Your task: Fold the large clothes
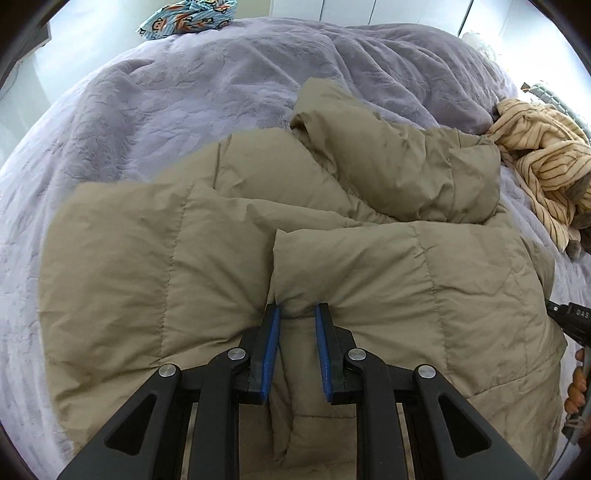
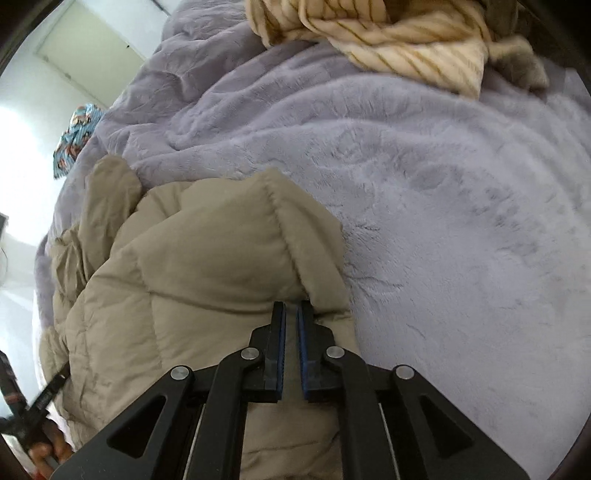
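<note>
A khaki quilted puffer jacket (image 1: 236, 236) lies bunched on a lilac plush blanket (image 1: 177, 110). In the left wrist view my left gripper (image 1: 297, 312) is shut on a thick fold of the jacket, its blue pads squeezing the padded cloth near the near edge. A sleeve (image 1: 399, 162) lies folded across the upper right of the jacket. In the right wrist view my right gripper (image 2: 291, 306) is shut on the jacket's (image 2: 207, 266) right edge, with a thin layer of cloth pinched between the pads. The blanket (image 2: 461, 206) stretches out to the right of it.
A cream striped garment (image 1: 546, 166) is heaped at the right side of the bed, seen also as a striped garment (image 2: 399, 40) at the top of the right wrist view. A blue patterned cloth (image 1: 184, 20) lies at the far edge. A hand (image 2: 48, 448) holds the other tool at lower left.
</note>
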